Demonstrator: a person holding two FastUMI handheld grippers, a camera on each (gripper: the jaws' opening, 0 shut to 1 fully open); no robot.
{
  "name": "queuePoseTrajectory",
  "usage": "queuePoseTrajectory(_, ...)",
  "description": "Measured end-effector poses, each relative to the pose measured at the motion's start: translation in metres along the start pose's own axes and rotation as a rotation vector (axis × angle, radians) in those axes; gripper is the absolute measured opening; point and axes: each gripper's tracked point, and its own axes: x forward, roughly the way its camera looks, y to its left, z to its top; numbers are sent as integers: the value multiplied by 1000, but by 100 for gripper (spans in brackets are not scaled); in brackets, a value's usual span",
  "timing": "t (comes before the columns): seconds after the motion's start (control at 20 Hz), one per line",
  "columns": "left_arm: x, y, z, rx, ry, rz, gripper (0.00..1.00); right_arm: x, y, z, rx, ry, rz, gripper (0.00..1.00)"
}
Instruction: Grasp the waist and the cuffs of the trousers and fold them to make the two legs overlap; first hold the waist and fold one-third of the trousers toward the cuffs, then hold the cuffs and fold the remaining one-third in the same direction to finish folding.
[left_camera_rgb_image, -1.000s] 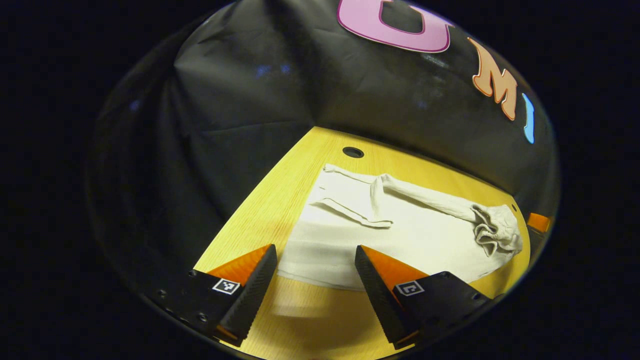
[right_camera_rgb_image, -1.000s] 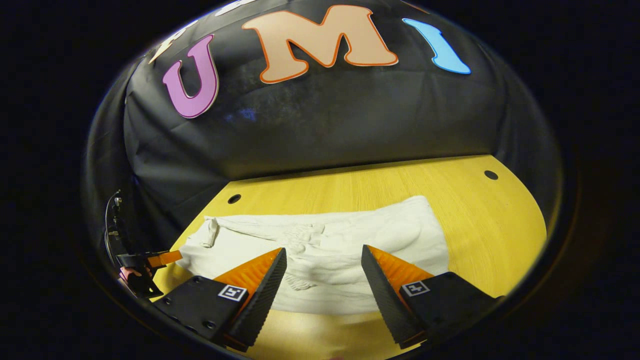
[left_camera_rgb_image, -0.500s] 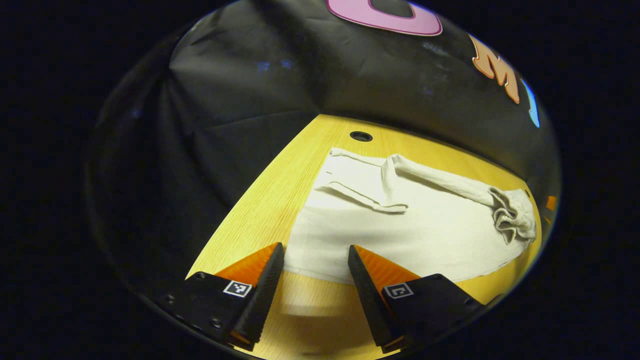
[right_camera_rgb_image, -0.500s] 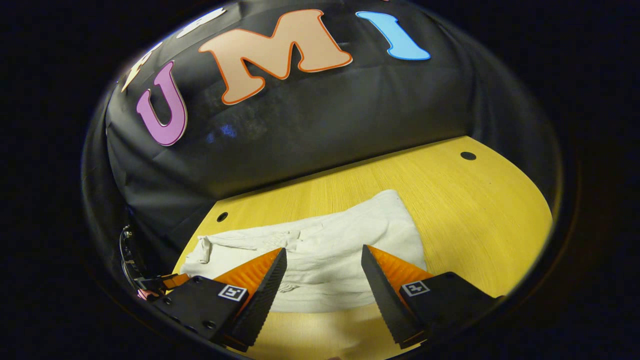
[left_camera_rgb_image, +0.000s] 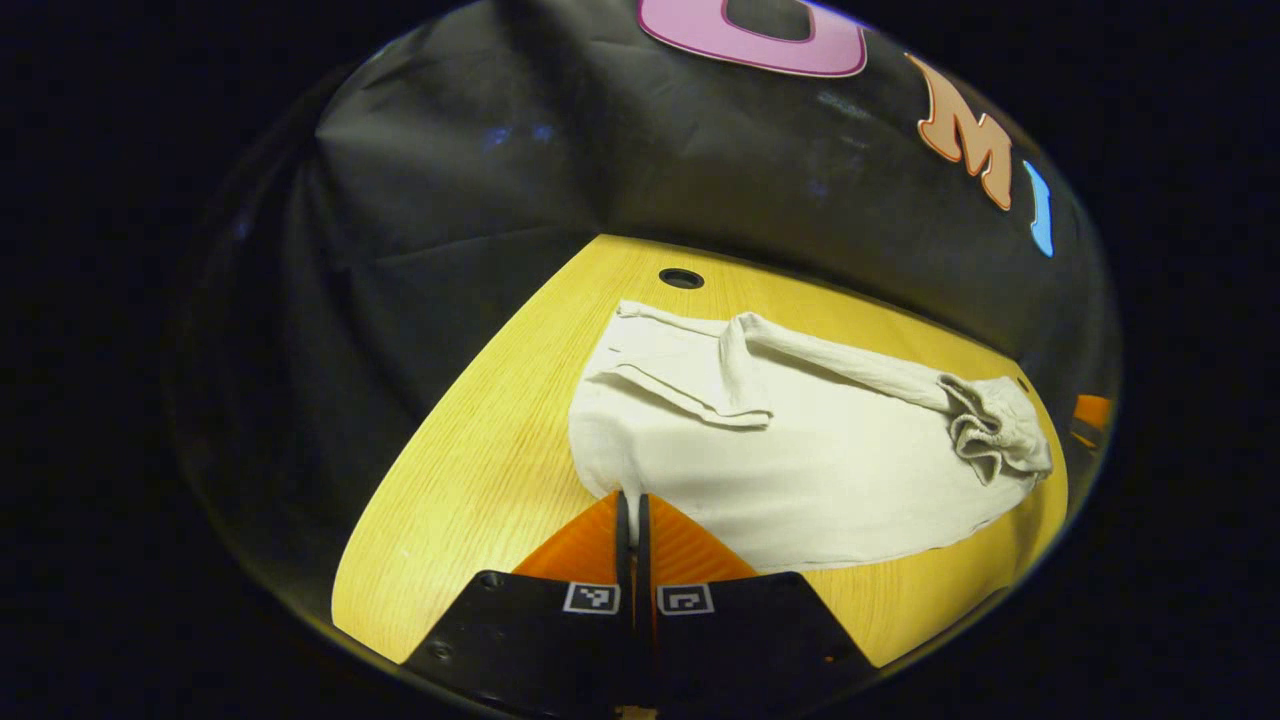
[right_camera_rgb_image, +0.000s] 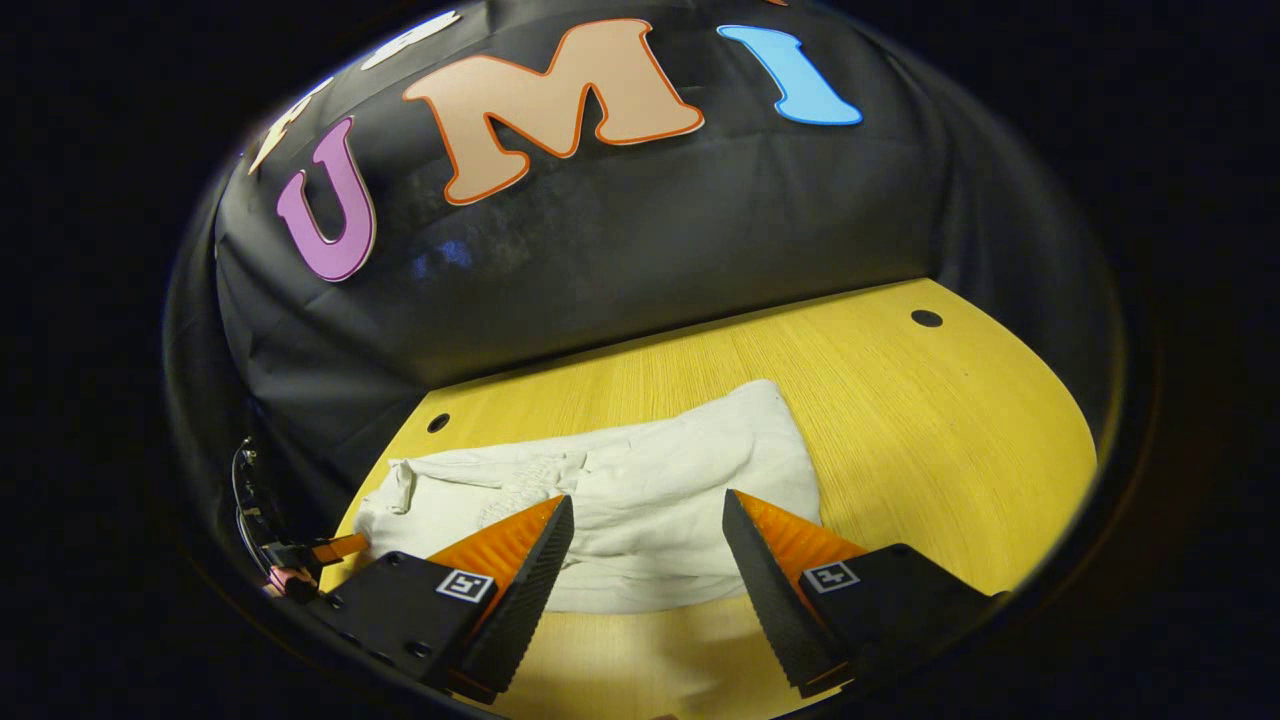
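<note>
One pair of off-white cloth trousers (left_camera_rgb_image: 800, 470) lies spread on the yellow wood-grain bench (left_camera_rgb_image: 470, 480), with a rumpled, gathered end at 3 o'clock in the left gripper view and a flatter, folded end towards 12 o'clock near a round dark hole in the bench (left_camera_rgb_image: 681, 278). The left gripper (left_camera_rgb_image: 630, 510) has its jaws pressed together at the trousers' near edge, at 6 o'clock in its own view; whether any cloth sits between them I cannot tell. In the right gripper view the right gripper (right_camera_rgb_image: 645, 520) holds its jaws spread wide over the trousers' (right_camera_rgb_image: 650, 490) near edge, with cloth showing between the fingers. The left gripper (right_camera_rgb_image: 320, 549) shows there at 8 o'clock, beside the trousers' end.
</note>
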Motion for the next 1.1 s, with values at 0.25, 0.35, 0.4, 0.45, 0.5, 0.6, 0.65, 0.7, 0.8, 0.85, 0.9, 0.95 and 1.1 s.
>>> queuePoseTrajectory(0.25, -10, -15, 13, -31, -41, -32, 0, -12, -14, 8, 14, -14, -24, 91)
queuePoseTrajectory(0.35, -15, -26, 23, -31, -65, -41, 0, -17, -18, 14, 37, -31, -21, 96)
queuePoseTrajectory(0.4, -19, -33, 30, -37, -75, -50, 0, -21, -22, 14, 43, -36, -21, 96)
queuePoseTrajectory(0.45, -22, -42, 35, -47, -86, -64, 0, -24, -26, 17, 44, -42, -22, 96)
queuePoseTrajectory(0.5, -27, -52, 40, -55, -100, -76, 0, -26, -30, 18, 49, -36, -23, 91)
queuePoseTrajectory(0.6, -34, -72, 56, -62, -140, -98, 0, -35, -36, 21, 64, -33, -11, 96)
queuePoseTrajectory(0.65, -36, -83, 62, -63, -154, -108, 0, -40, -42, 22, 65, -35, -11, 91)
queuePoseTrajectory(0.7, -41, -96, 68, -61, -163, -118, 0, -46, -49, 24, 61, -41, -16, 96)
queuePoseTrajectory(0.8, -49, -127, 82, -58, -191, -149, 0, -60, -63, 29, 57, -49, -16, 96)
queuePoseTrajectory(0.85, -53, -143, 91, -58, -210, -171, 0, -66, -69, 30, 58, -46, -9, 91)
queuePoseTrajectory(0.9, -57, -161, 99, -62, -228, -193, 0, -69, -76, 31, 55, -45, -8, 91)
queuePoseTrajectory(0.95, -61, -179, 105, -62, -240, -218, 0, -73, -84, 33, 49, -44, -10, 90)
queuePoseTrajectory(1.1, -77, -233, 124, -48, -279, -283, 0, -83, -105, 39, 54, -46, 0, 97)
